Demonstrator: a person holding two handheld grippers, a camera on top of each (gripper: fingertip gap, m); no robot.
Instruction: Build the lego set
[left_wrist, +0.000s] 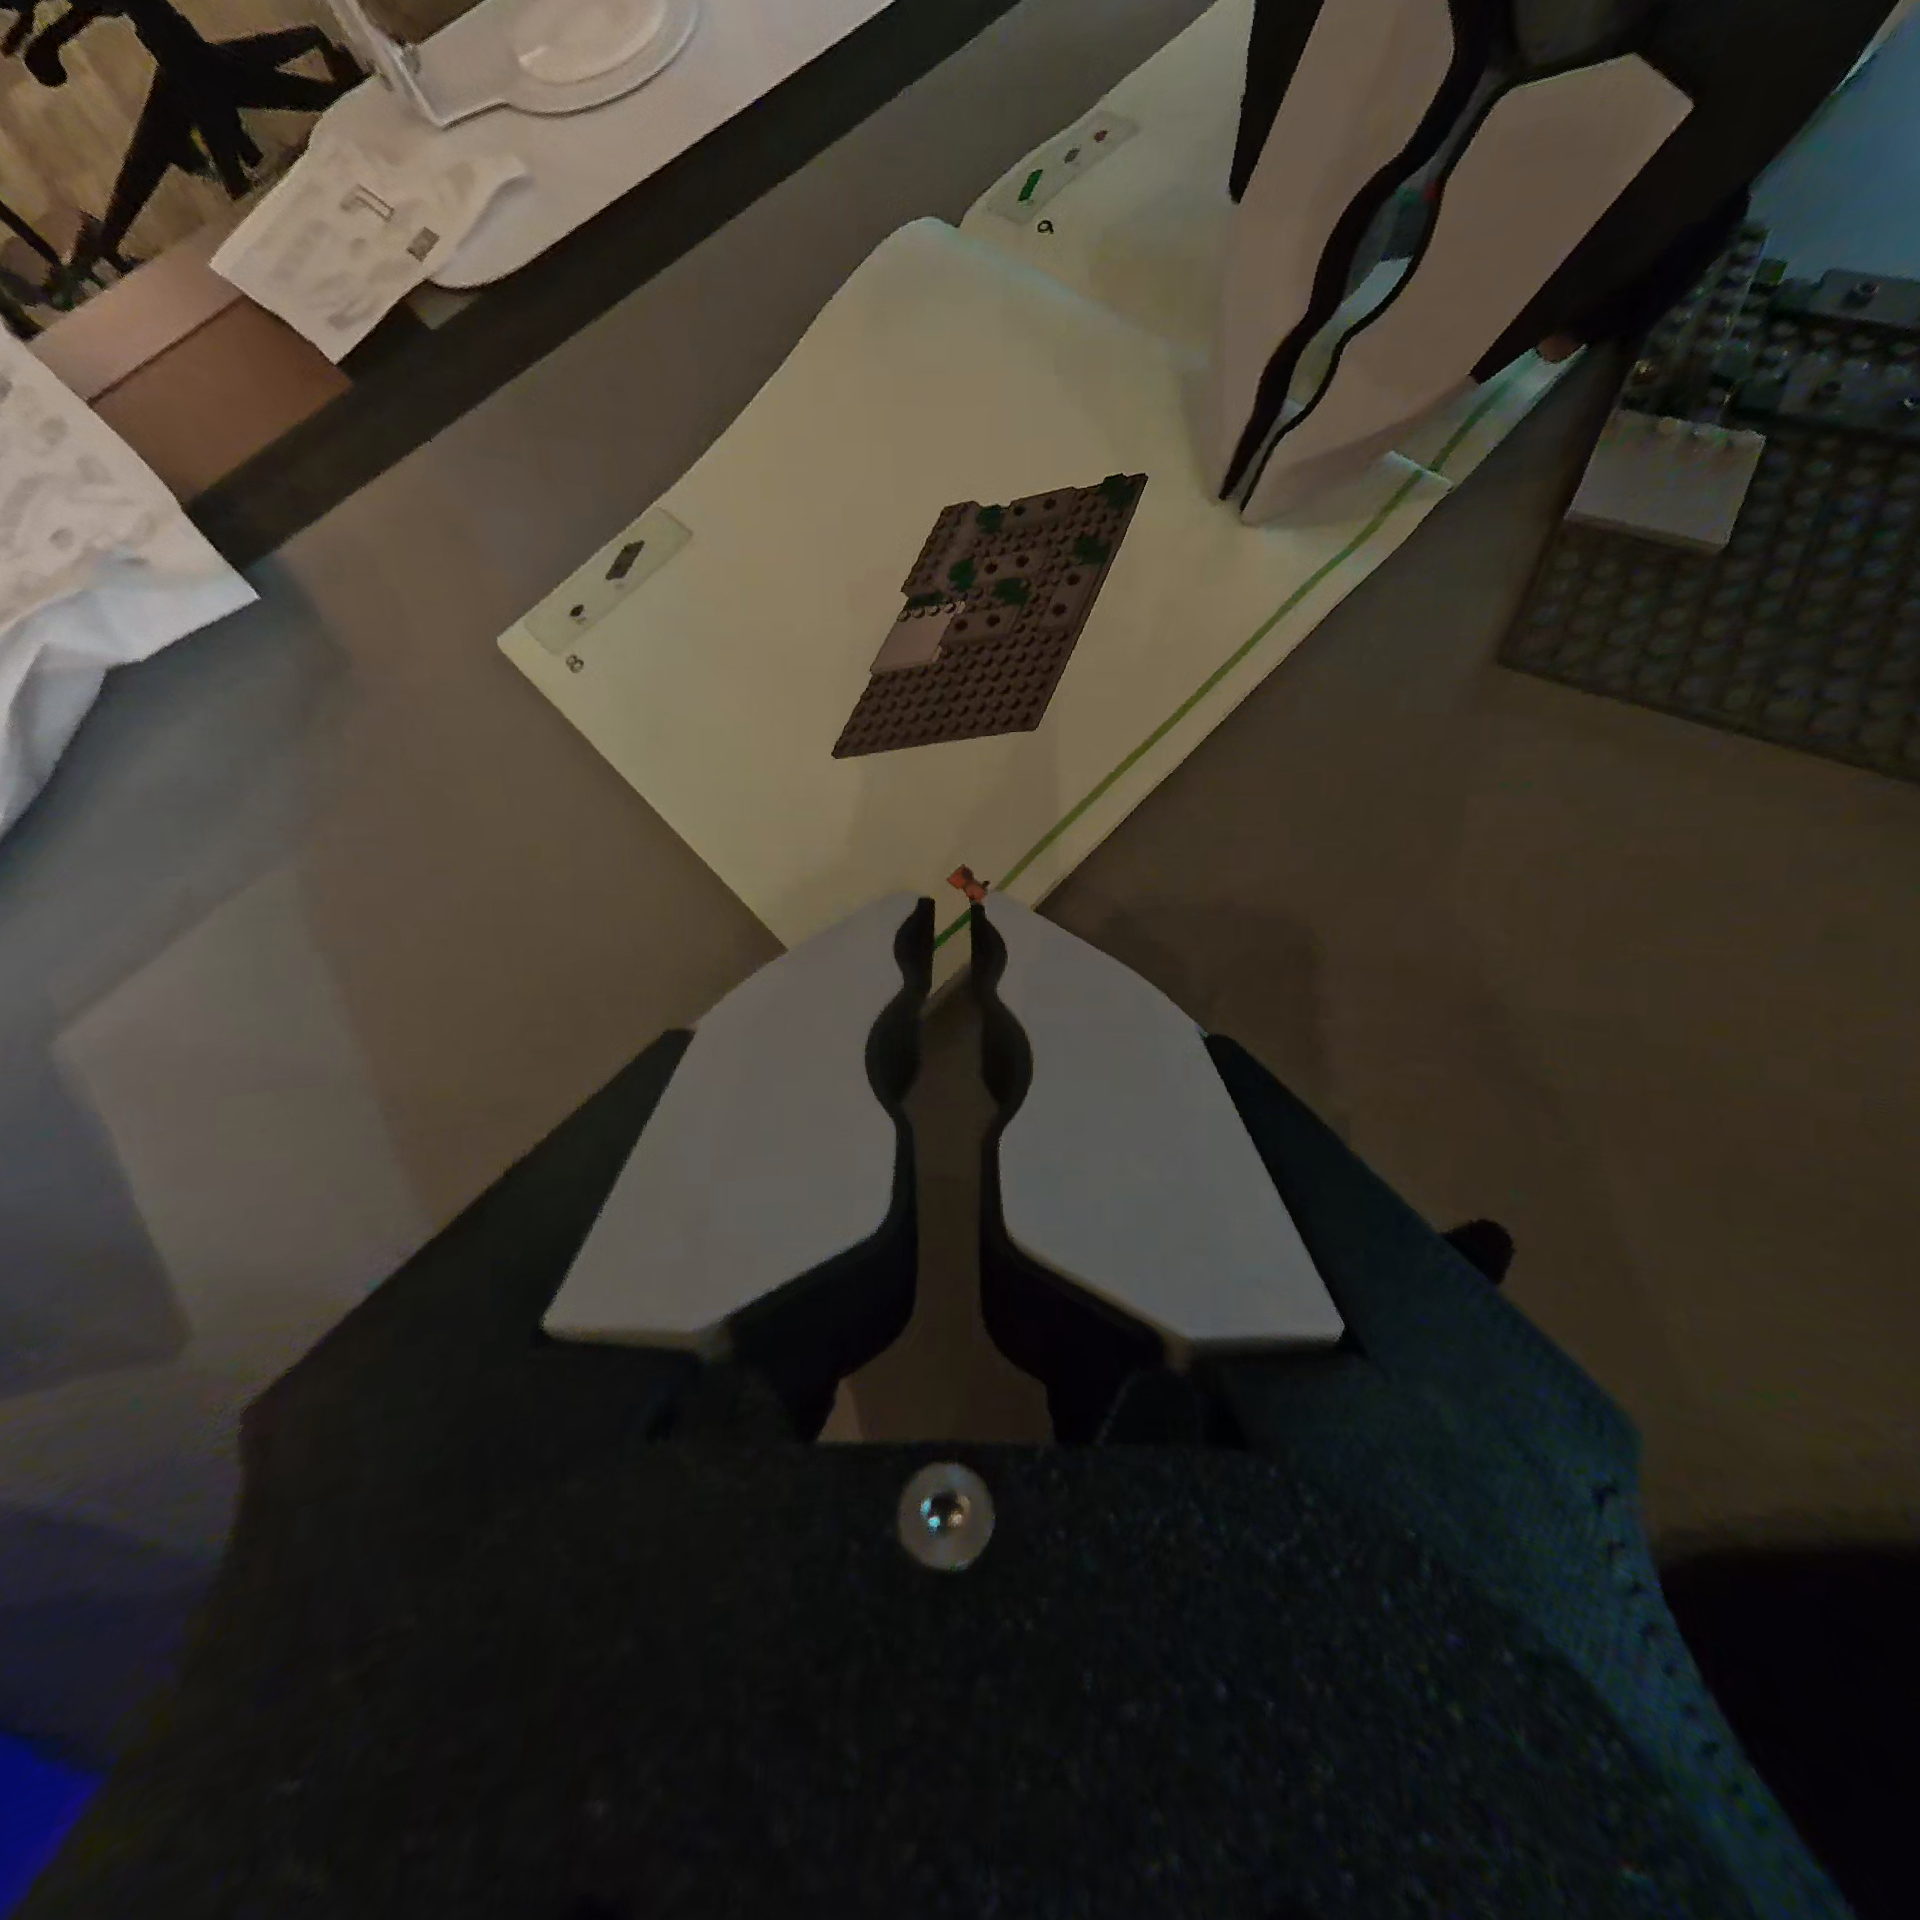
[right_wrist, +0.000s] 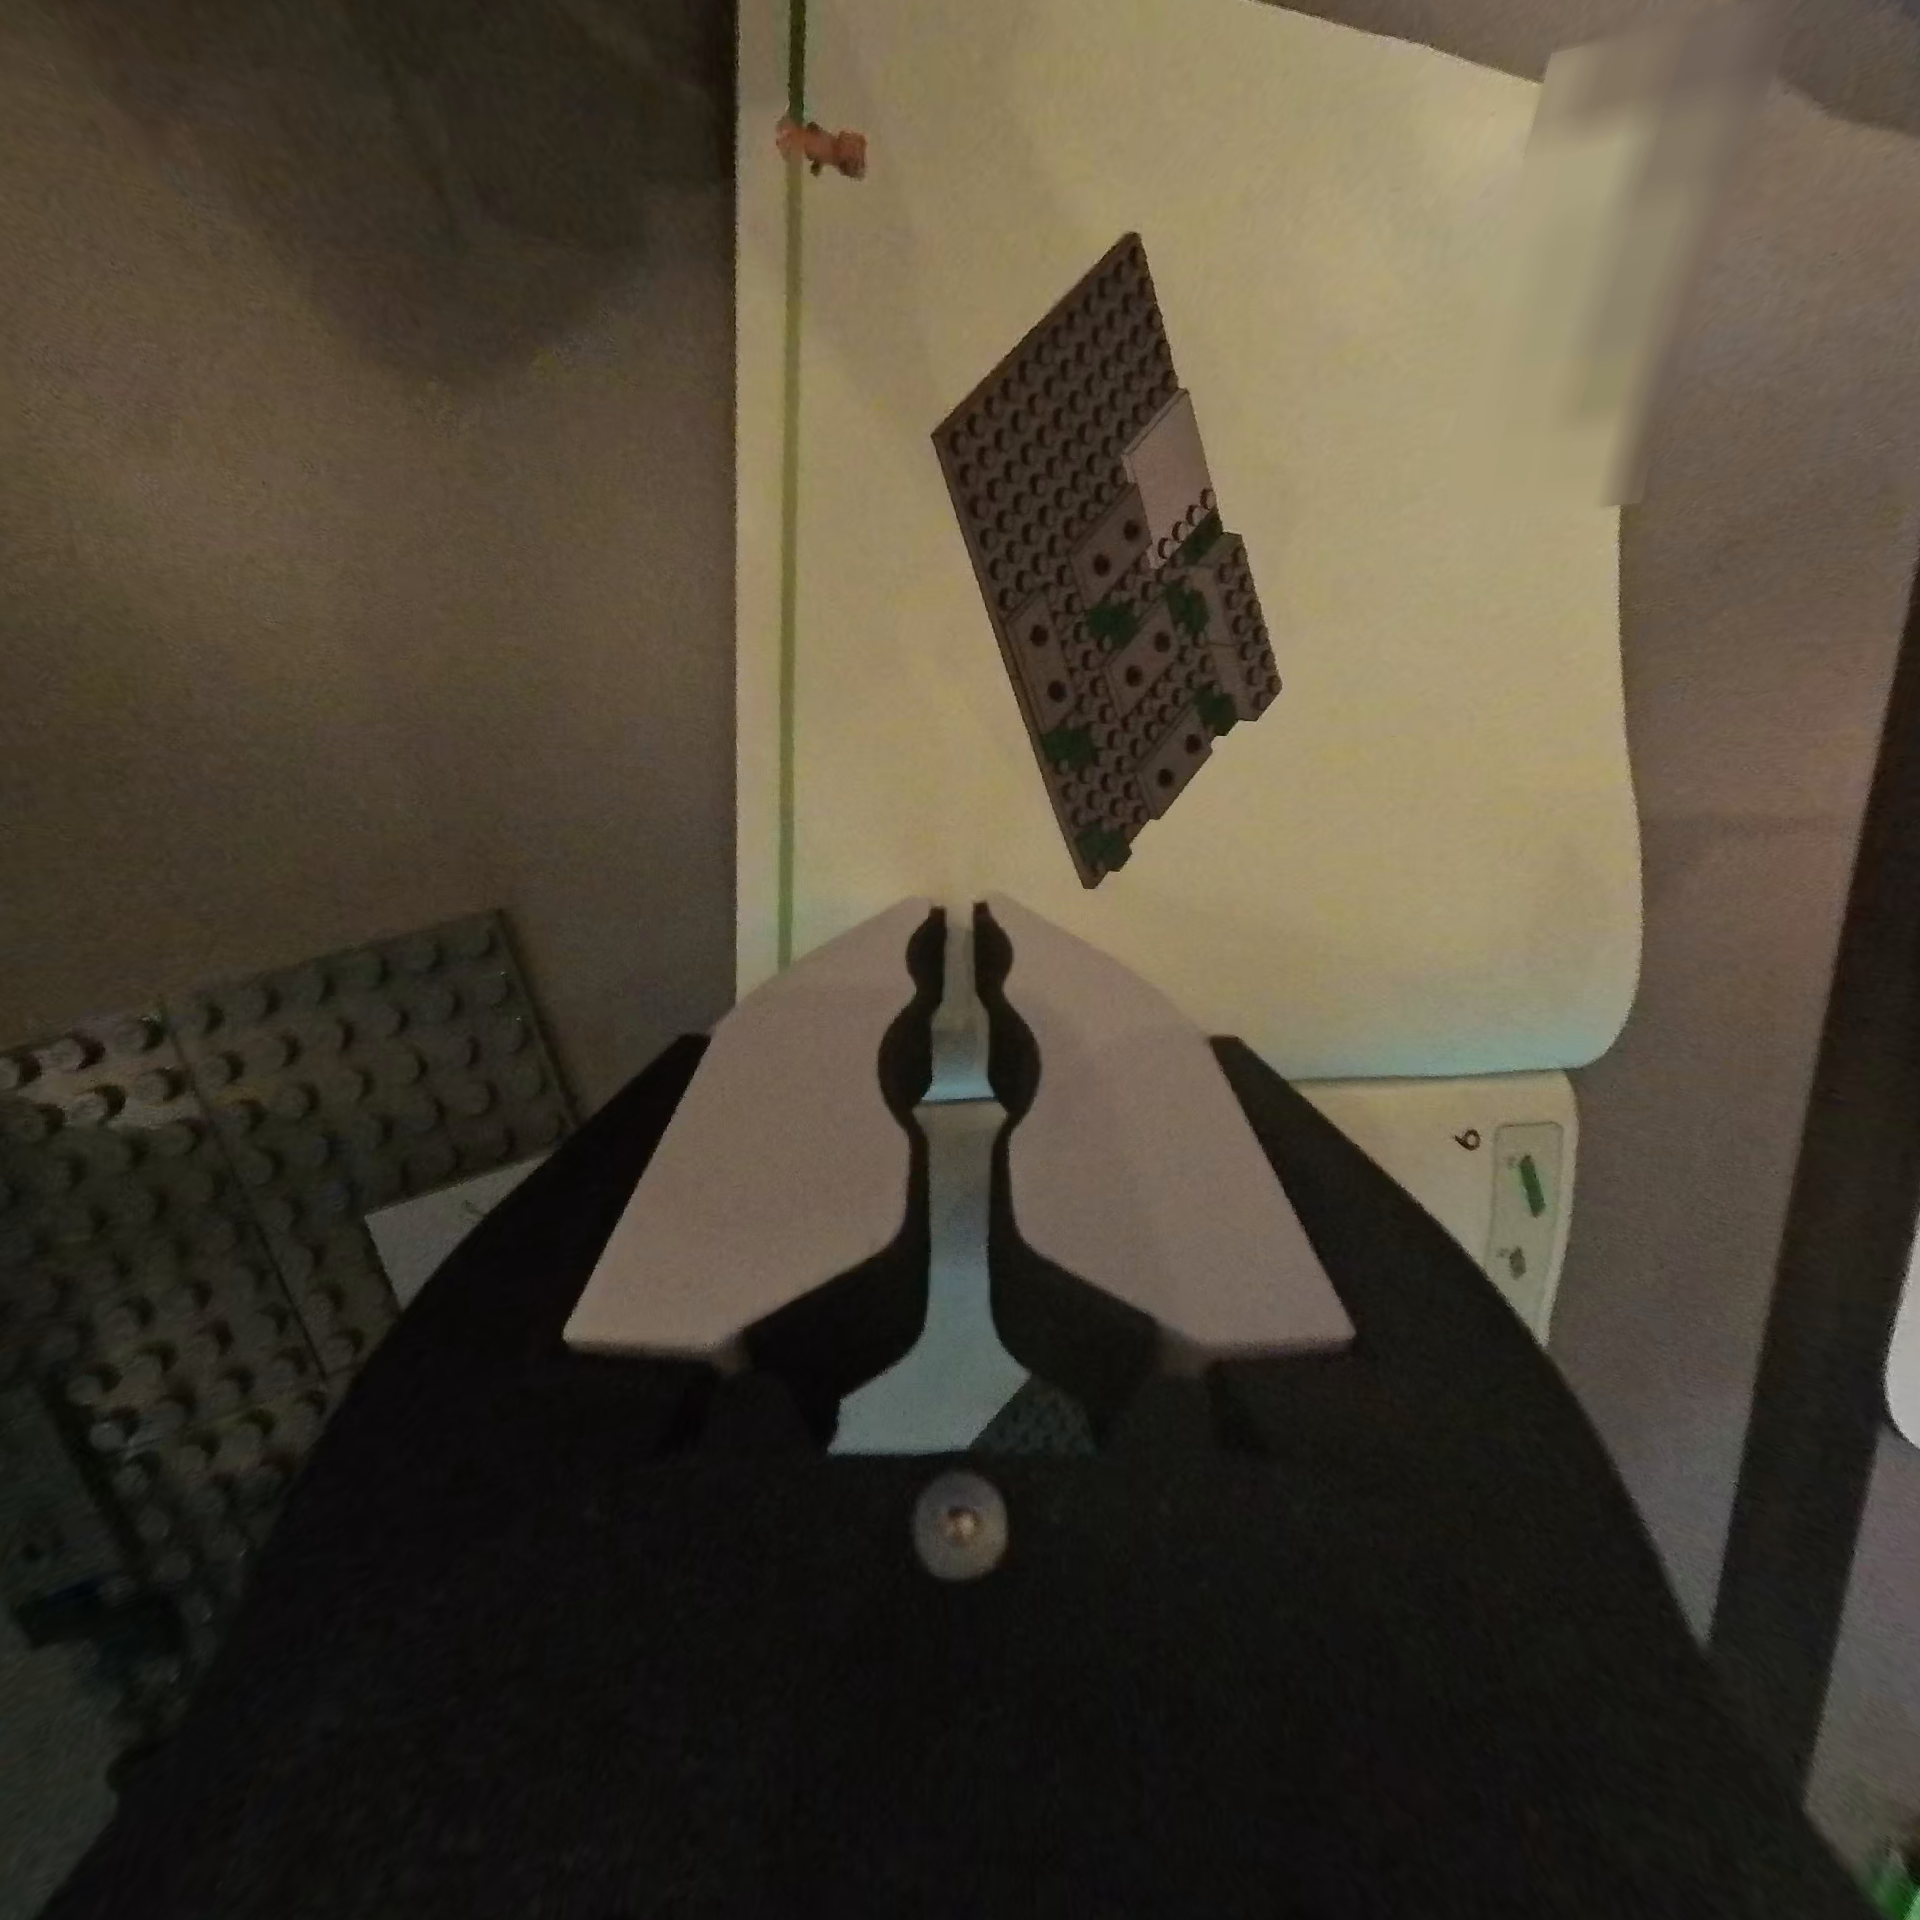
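Observation:
A tiny orange piece (left_wrist: 966, 881) lies on the near edge of the open instruction booklet (left_wrist: 779, 644), on its green line. My left gripper (left_wrist: 951, 914) hovers just short of it, jaws almost together with nothing between them. My right gripper (left_wrist: 1242, 499) stands tip-down on the booklet's far page, shut and empty. In the right wrist view my right gripper (right_wrist: 958, 914) points at the printed picture of a grey plate (right_wrist: 1101, 582), and the orange piece (right_wrist: 826, 145) lies far ahead. The real grey baseplate (left_wrist: 1714, 644) with a white piece (left_wrist: 1662, 488) lies to the right.
The baseplate (right_wrist: 260, 1143) also shows at the lower left of the right wrist view. Loose paper sheets (left_wrist: 353, 239) and a clear plastic container (left_wrist: 540, 52) sit on a second table behind. A white bag (left_wrist: 73, 582) lies at the left. The grey tabletop (left_wrist: 1403, 1039) surrounds the booklet. Across from one pair of fingers to the other is roughly 15 centimetres.

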